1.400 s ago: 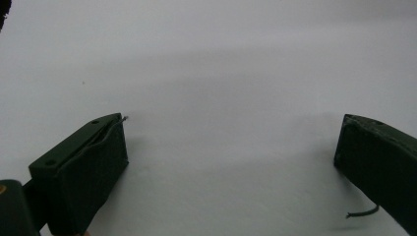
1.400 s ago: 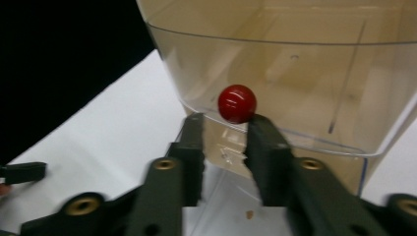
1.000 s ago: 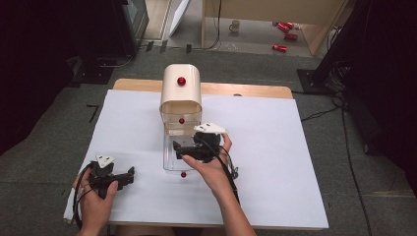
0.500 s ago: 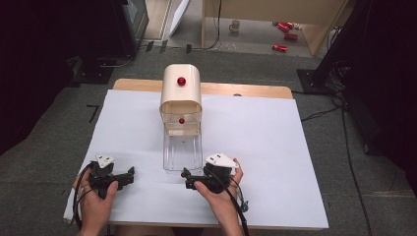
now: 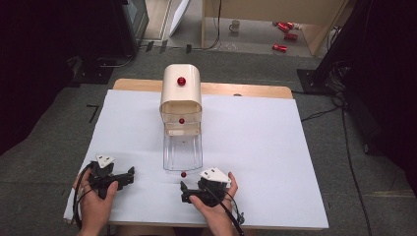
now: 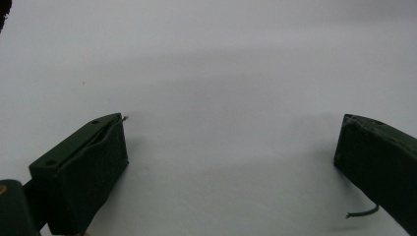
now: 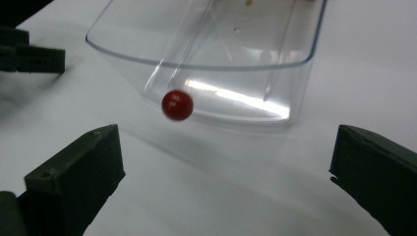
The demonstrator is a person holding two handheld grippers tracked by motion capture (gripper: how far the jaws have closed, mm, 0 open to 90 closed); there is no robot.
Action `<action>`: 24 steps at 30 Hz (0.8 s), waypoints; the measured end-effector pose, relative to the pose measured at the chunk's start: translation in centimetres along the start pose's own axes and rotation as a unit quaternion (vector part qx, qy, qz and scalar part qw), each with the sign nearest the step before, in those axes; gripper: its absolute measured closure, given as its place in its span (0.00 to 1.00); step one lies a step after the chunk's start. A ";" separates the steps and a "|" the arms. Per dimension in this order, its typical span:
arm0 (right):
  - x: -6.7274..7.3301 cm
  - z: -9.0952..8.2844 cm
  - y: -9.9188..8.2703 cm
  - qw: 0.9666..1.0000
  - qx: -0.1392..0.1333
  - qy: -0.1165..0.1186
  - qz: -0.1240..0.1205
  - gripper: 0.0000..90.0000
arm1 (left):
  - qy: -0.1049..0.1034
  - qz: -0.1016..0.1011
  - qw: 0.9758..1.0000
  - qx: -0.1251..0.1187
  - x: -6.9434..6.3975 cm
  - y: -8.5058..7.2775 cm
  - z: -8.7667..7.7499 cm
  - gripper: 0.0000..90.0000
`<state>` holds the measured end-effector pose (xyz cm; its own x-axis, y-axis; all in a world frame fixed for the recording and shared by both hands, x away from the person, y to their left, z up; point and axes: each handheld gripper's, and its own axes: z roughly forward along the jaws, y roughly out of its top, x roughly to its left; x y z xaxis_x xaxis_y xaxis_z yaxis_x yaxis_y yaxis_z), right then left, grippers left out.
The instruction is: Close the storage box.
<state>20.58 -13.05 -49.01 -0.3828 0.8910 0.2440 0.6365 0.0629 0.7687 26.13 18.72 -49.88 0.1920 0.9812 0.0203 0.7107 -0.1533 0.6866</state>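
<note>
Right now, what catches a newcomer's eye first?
The cream cabinet at the table's far middle, its clear drawer pulled out toward the person. The drawer's red knob sits just ahead of the right gripper, jaws open. The left gripper rests open at near left.

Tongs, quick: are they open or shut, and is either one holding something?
Left tongs: open, holding nothing, over the white table.
Right tongs: open, holding nothing, facing the clear drawer and its red knob.
</note>
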 end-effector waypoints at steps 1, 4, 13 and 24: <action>0.3 0.4 -0.6 1.000 0.010 0.003 -0.005 0.00 | 0.000 0.000 1.000 0.000 0.0 0.0 0.0 0.00; 0.6 0.6 -1.0 1.000 0.018 -0.004 -0.012 0.00 | 0.000 0.000 1.000 0.000 0.0 0.0 0.0 0.00; 1.5 0.8 -1.2 0.998 0.014 -0.047 -0.028 0.18 | 0.000 0.001 1.000 0.001 0.0 0.0 0.0 0.00; 1.6 0.9 -1.1 1.000 -0.014 -0.009 -0.005 0.68 | 0.000 0.000 1.000 0.001 0.0 0.0 0.0 0.00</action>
<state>19.85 -11.25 -49.97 -0.3767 0.8986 0.2249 0.6136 0.0602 0.7873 26.13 18.73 -49.87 0.1928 0.9810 0.0198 0.7122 -0.1538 0.6849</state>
